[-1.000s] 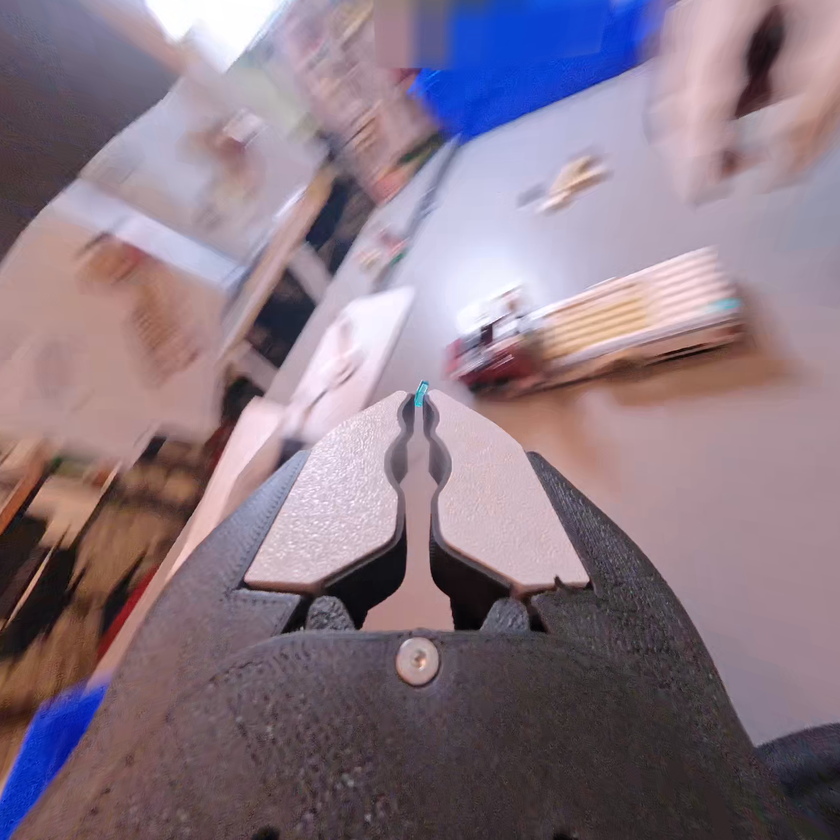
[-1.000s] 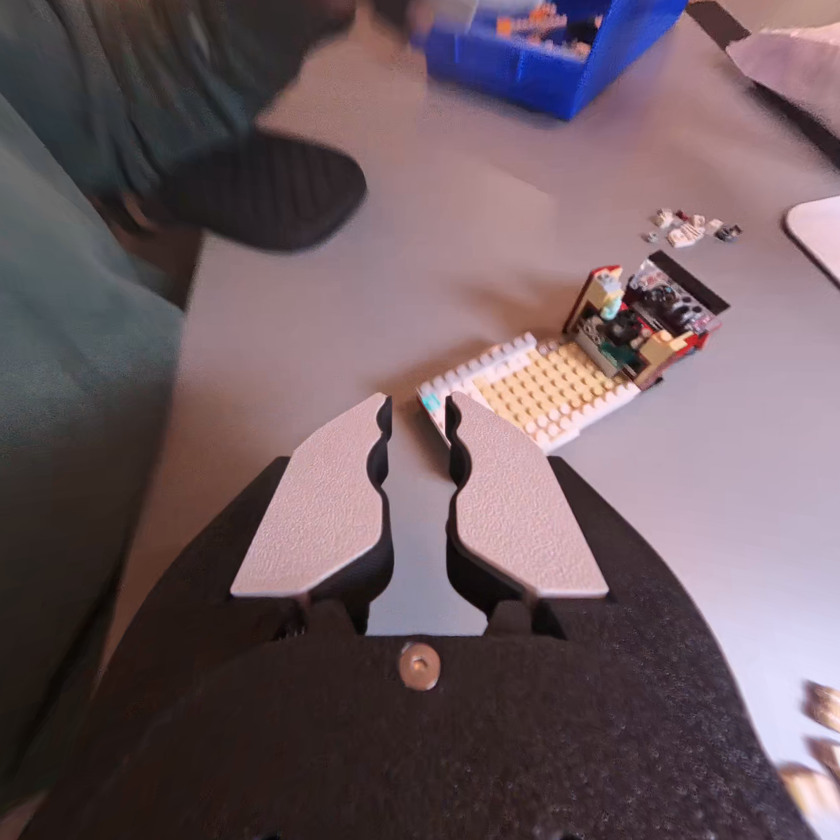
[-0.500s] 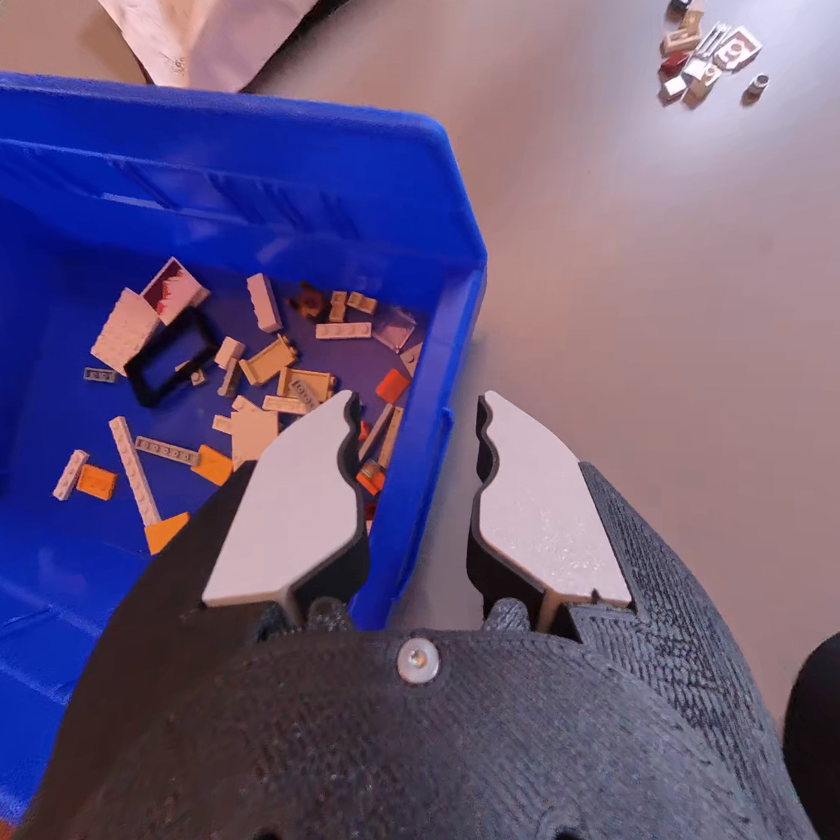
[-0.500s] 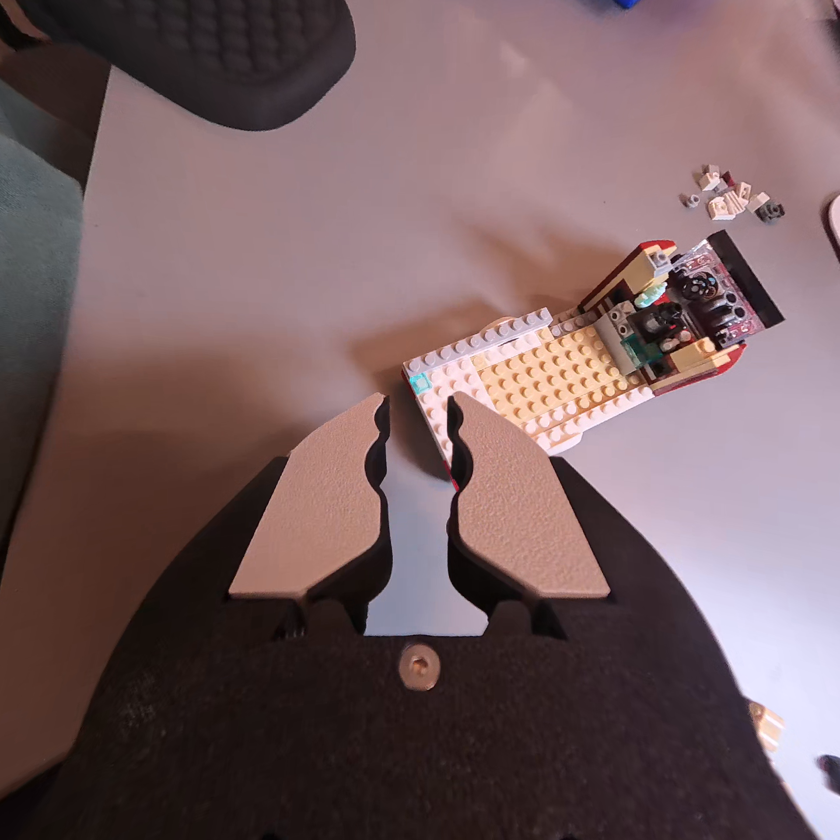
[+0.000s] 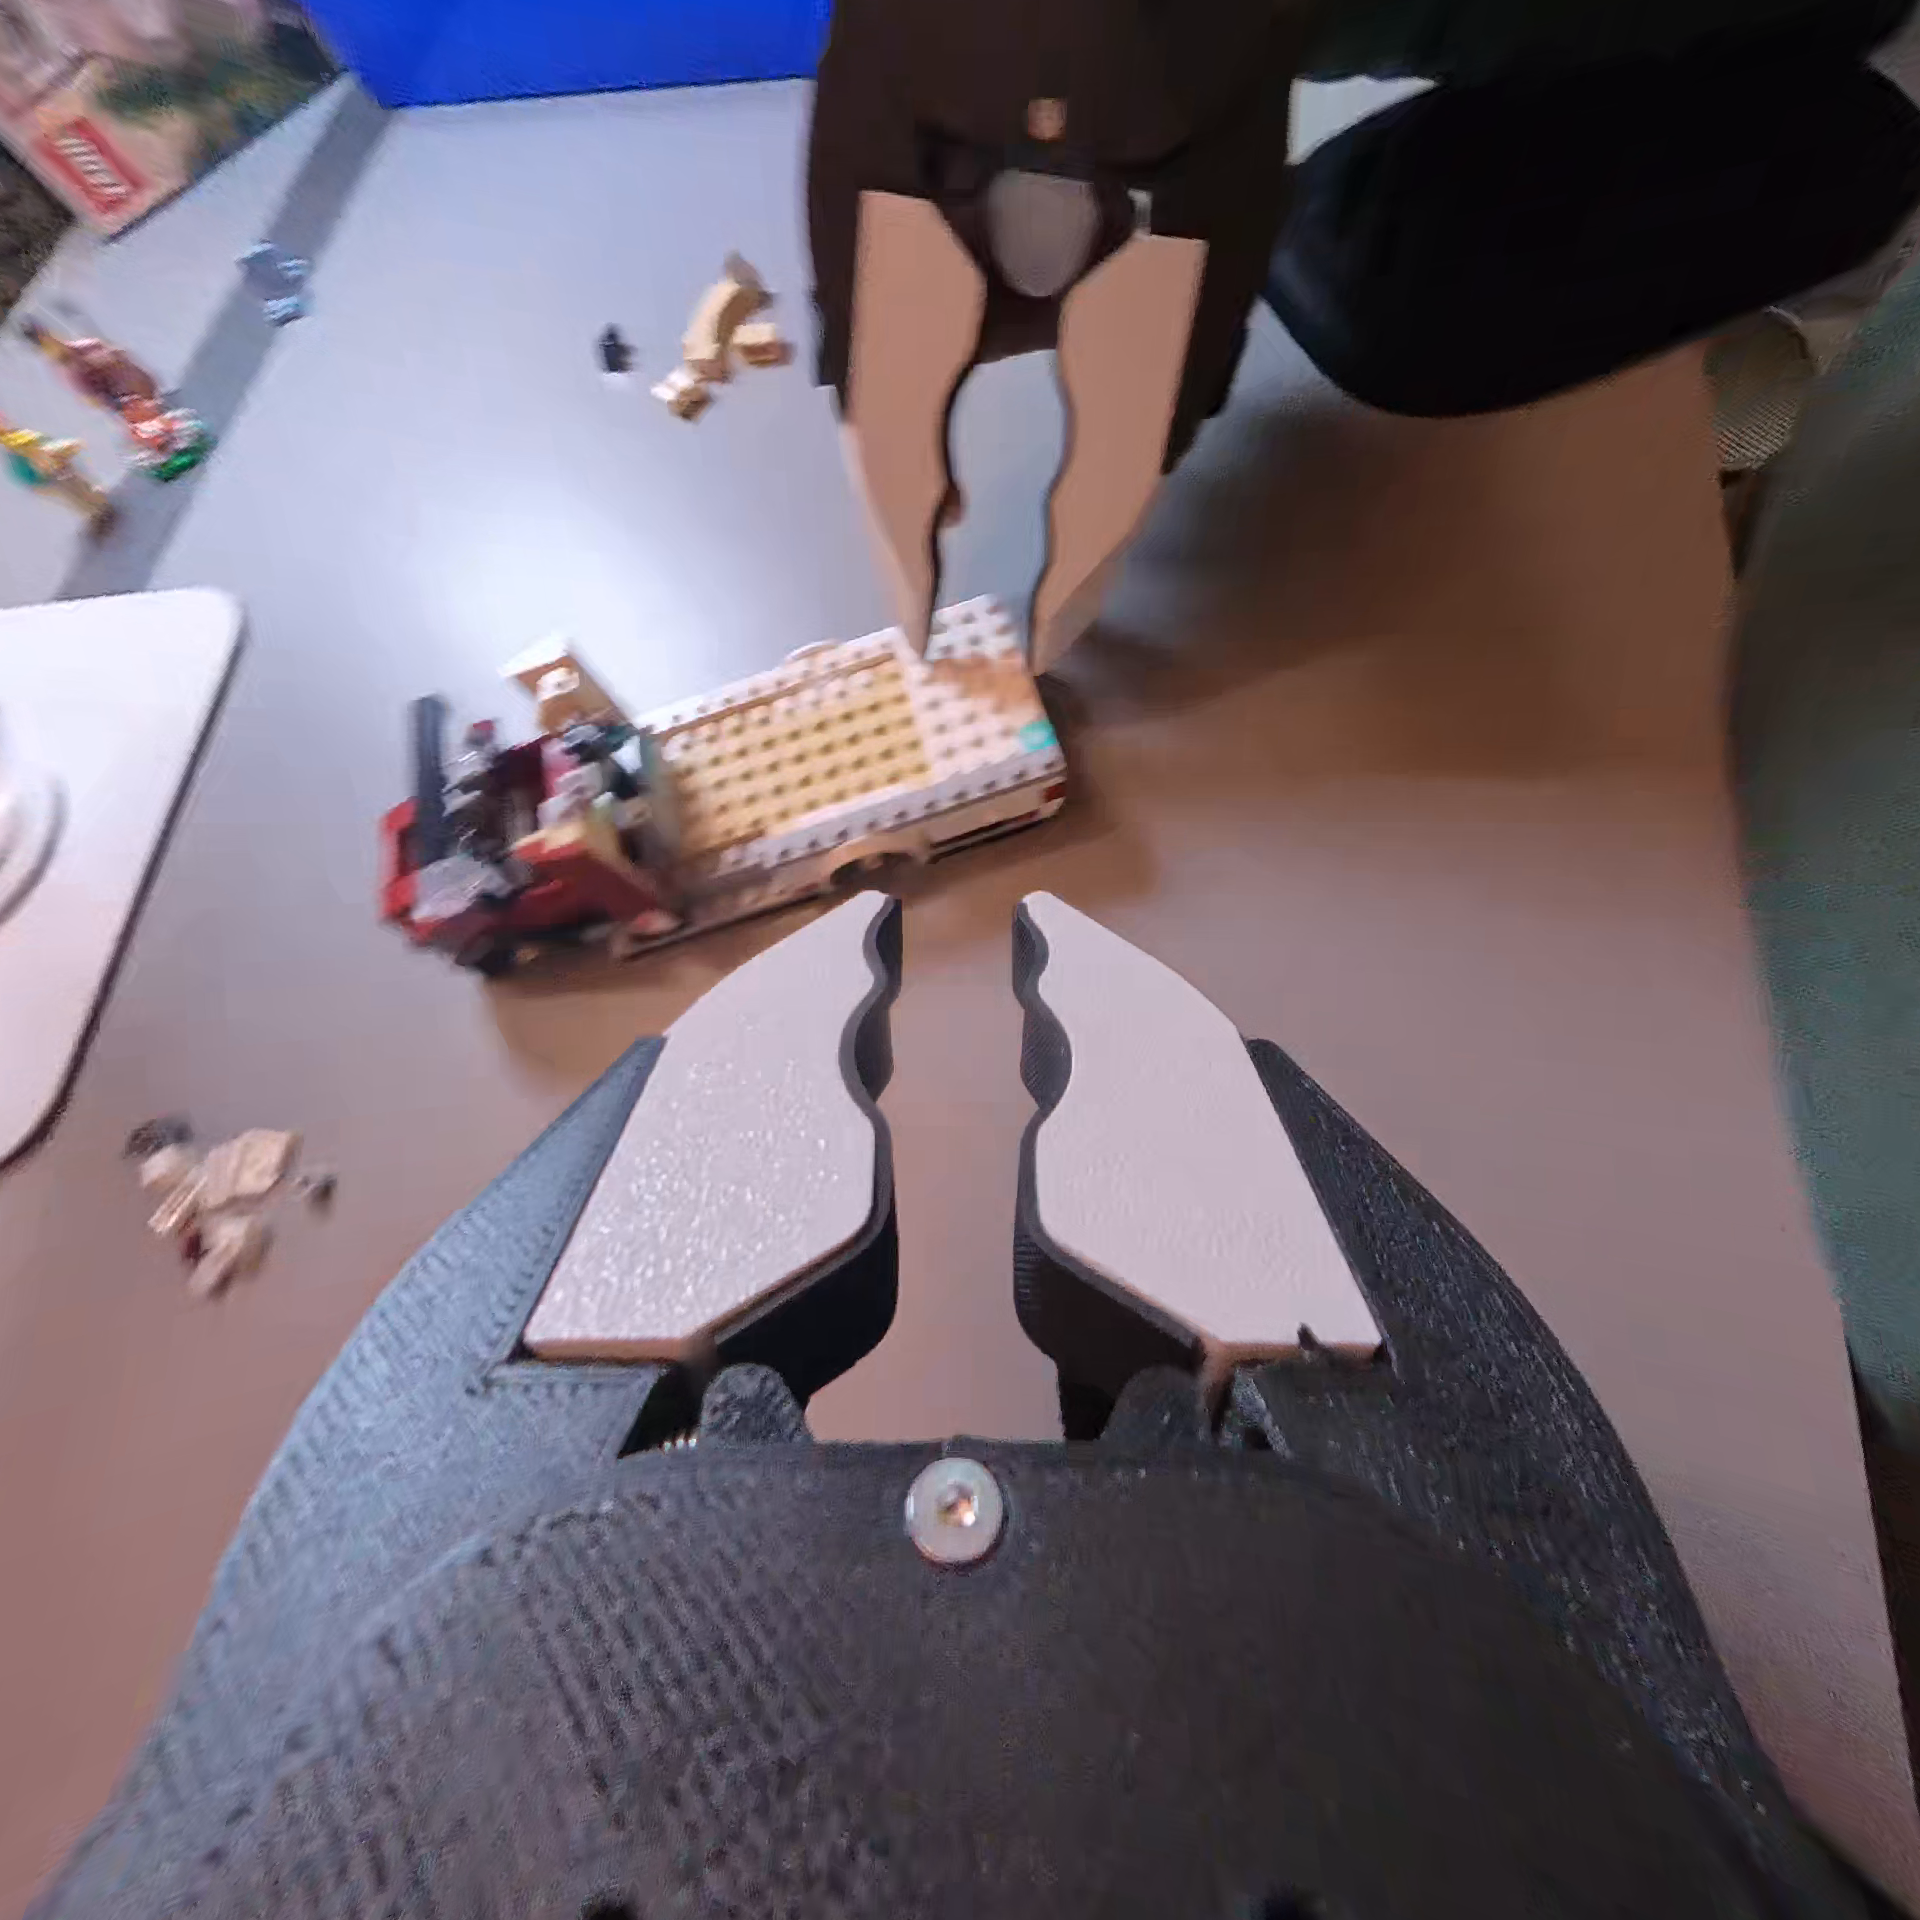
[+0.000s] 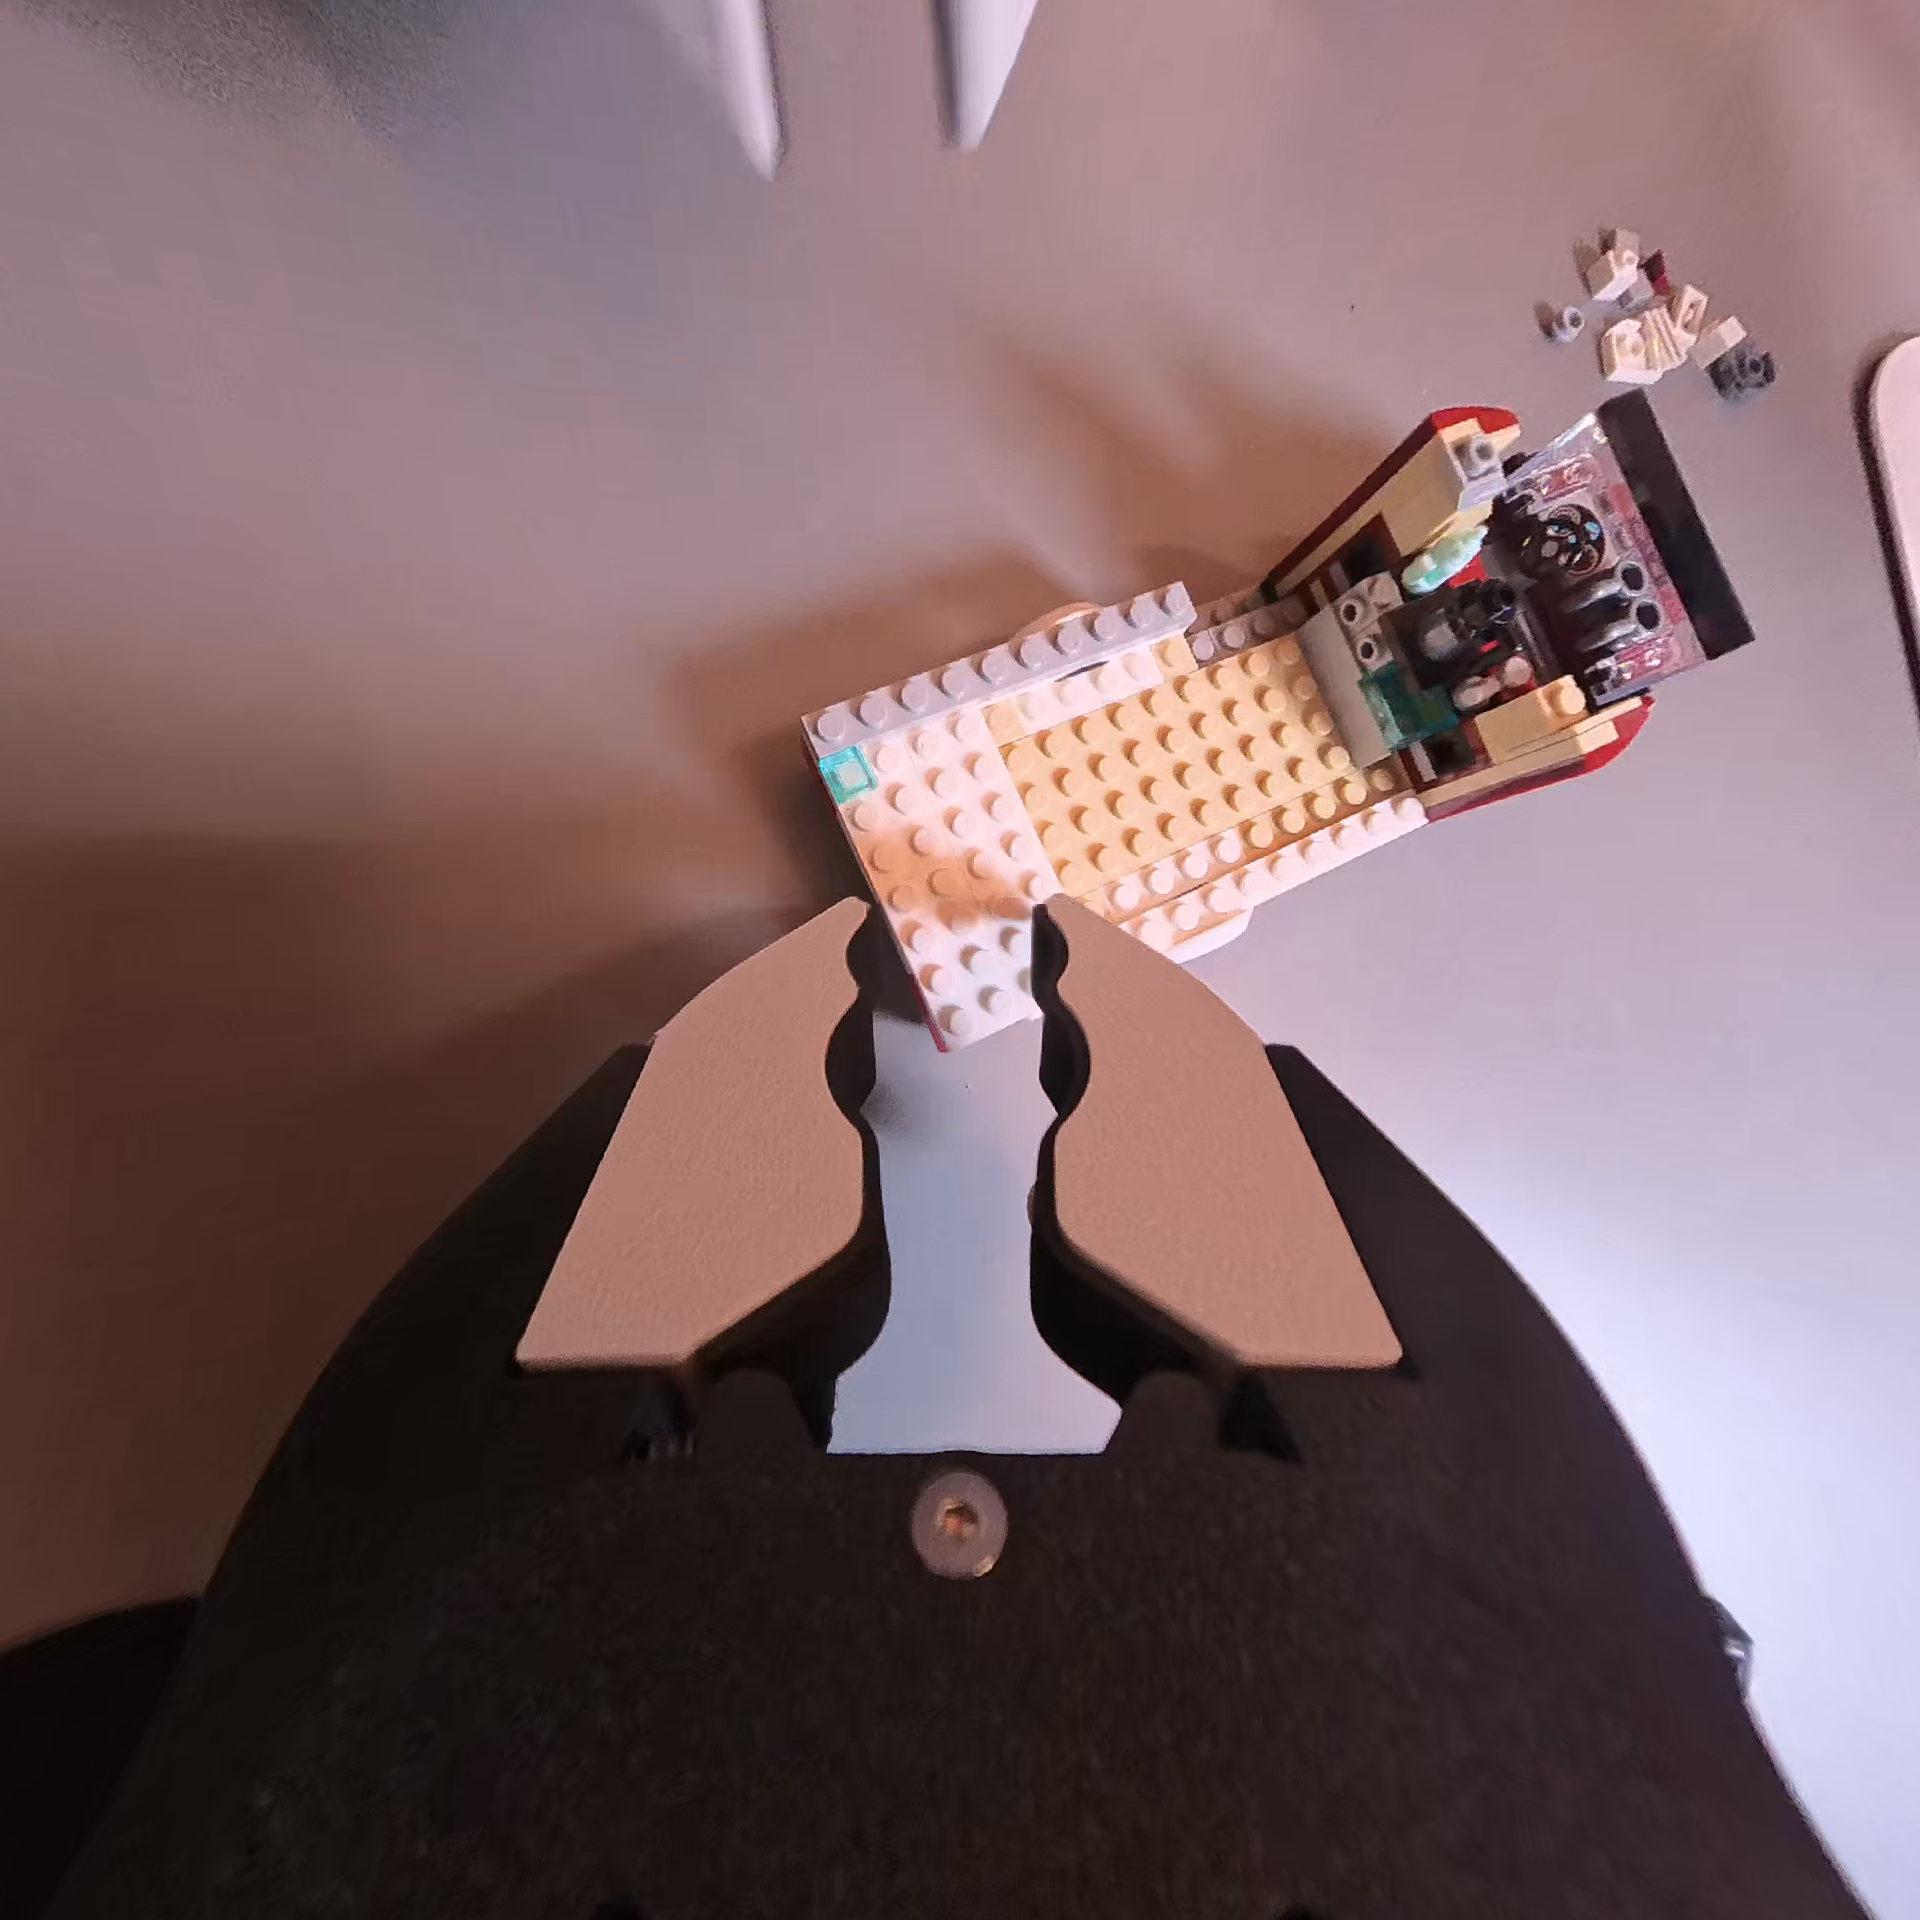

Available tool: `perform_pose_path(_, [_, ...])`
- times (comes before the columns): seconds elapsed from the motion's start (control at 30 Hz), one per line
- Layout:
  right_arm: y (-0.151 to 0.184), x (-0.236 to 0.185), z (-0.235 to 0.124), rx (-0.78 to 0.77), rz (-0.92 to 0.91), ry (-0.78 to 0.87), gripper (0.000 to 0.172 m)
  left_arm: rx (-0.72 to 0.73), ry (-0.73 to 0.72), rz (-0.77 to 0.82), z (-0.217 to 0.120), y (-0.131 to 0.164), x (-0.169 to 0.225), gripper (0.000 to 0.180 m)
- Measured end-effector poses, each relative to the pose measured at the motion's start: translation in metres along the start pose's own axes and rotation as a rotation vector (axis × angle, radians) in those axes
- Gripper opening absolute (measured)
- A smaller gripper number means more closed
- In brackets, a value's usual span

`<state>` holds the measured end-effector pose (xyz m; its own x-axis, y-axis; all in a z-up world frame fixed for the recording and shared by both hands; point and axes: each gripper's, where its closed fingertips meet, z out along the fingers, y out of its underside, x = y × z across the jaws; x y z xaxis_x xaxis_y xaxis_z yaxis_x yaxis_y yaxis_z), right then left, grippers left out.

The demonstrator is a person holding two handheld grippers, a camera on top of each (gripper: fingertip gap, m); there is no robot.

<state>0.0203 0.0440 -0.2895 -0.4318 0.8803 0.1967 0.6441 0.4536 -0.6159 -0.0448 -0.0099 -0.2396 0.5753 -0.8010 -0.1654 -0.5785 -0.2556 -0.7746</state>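
- Our right tongs (image 6: 951, 914) stand apart with nothing clamped; they hover over the white rear corner of the brick-built vehicle (image 6: 1143, 769), one fingertip (image 6: 1049, 920) above the studs and the other just off the rear edge. Whether any tip touches the plate we cannot tell.
- Our left tongs (image 5: 954, 909) are also apart and bare, near the vehicle (image 5: 810, 748) on its long side, with a strip of bare surface between the tips and the white side wall.
- The vehicle's long axis runs from the white rear end by the right tongs away to the dark red cab (image 6: 1558, 582). In the left wrist view it lies crosswise, cab (image 5: 488, 842) to the left and rear end to the right, where the right tongs (image 5: 987, 613) come down from above.
- The right tongs are the nearer pair. A small turquoise tile (image 6: 847, 774) marks the rear corner on the side away from them.
- The grey surface (image 6: 416, 520) also carries a small heap of pale loose bricks (image 6: 1652, 322) beyond the cab, tan pieces (image 5: 722, 332), a little figure (image 5: 223, 1195) and a pale rounded board (image 5: 94, 790).
- Farther off we see a blue bin (image 5: 561, 47) and colourful boxes (image 5: 94, 156).
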Motion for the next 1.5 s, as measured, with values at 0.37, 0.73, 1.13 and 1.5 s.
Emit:
perform_pose_path(0.37, [-0.001,-0.002,-0.001,0.029,0.015,0.011,0.026,-0.009,-0.117,-0.005,0.006,0.001,-0.027,0.019])
perform_pose_path(0.73, [-0.018,0.021,-0.025,0.197,0.104,0.090,0.024,-0.121,-0.756,-0.365,-0.227,0.112,-0.209,0.015])
perform_pose_path(1.13, [-0.010,0.038,-0.026,0.240,0.210,0.113,0.021,-0.709,-0.263,-0.478,-0.185,0.245,-0.217,0.017])
perform_pose_path(1.5, [0.012,0.058,-0.034,0.276,0.397,0.158,0.019,-0.825,-0.305,-0.468,-0.212,0.287,-0.235,0.006])
